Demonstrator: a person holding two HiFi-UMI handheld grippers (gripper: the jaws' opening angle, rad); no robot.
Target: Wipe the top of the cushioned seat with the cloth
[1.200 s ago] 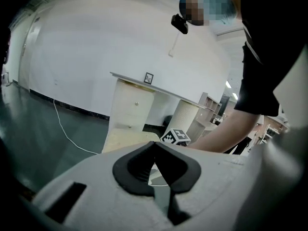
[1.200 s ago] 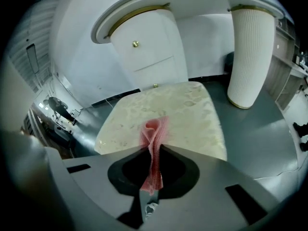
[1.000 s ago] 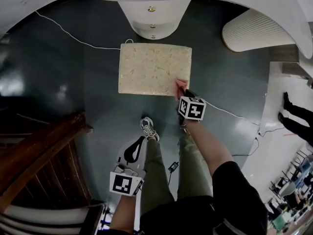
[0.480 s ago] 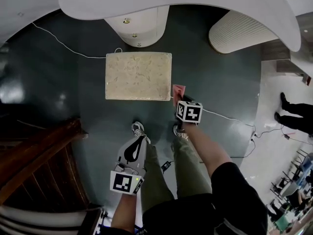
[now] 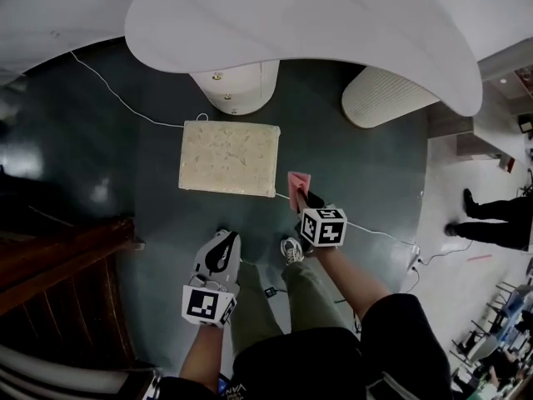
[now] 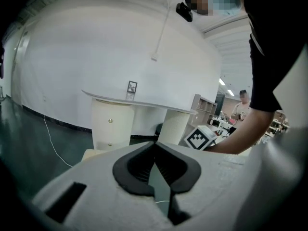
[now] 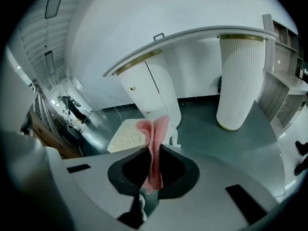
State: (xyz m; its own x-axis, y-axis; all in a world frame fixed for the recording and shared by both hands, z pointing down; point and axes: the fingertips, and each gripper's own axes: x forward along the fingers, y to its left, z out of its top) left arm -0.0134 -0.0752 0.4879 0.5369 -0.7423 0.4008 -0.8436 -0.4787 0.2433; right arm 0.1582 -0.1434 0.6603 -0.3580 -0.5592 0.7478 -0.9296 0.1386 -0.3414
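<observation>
Cushioned seat (image 5: 229,158): a pale, speckled rectangular block on the dark floor (image 5: 141,182), its top bare, nothing lying on it. Right gripper (image 5: 306,200) is off the seat's near right corner, jaws pointing toward the seat. Its own view shows the jaws clamped on the pink cloth (image 7: 155,146). The cloth stands up between the pads in a folded bunch and a short end hangs below them. In the head view the cloth sits just beside the seat's right edge, clear of the top; its height above the floor cannot be told. Left gripper (image 5: 225,242) is on the near side of the seat, well back from it and close to the person's body. Its own view shows the jaw tips pressed together with nothing between them. Beyond the seat's far edge stands a cream pedestal (image 5: 233,86) with small brass knobs, under a wide white counter (image 5: 316,32). A ribbed white column (image 5: 379,97) stands beyond the seat to its right. A thin white cable (image 5: 117,94) runs across the floor to the seat's far left corner. One shoe (image 5: 291,250) of the person shows on the floor near the seat's front right. Dark wooden steps (image 5: 58,265) lie off to the seat's near left.
</observation>
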